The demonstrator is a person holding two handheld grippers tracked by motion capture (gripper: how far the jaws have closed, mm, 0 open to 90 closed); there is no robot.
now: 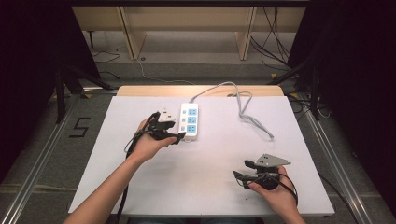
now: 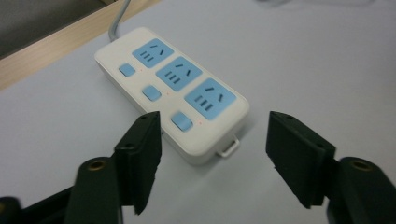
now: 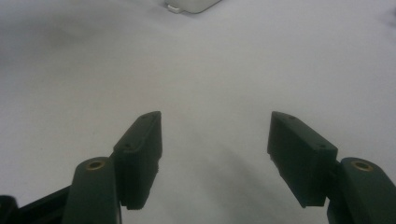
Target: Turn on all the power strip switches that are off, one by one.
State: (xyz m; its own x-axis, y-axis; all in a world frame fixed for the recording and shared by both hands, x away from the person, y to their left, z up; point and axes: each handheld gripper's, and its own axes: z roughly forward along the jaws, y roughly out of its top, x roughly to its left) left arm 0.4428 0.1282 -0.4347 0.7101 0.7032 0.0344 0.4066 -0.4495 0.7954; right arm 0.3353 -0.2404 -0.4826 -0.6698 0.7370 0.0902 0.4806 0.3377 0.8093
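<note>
White table (image 1: 210, 186), dim room. From above, power strip (image 1: 189, 121) lay mid-table, left gripper (image 1: 173, 133) just beside it. Left gripper view: jaws spread, empty, near end between them; approach square. Right gripper (image 3: 215, 140) gaped idle w/ nothing held.

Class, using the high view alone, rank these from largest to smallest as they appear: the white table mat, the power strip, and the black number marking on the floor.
1. White table mat, by far the largest.
2. Power strip.
3. Floor number marking, slightly smaller than the strip, though it lies lower and farther from the camera, so this ranking is unsure.
</note>
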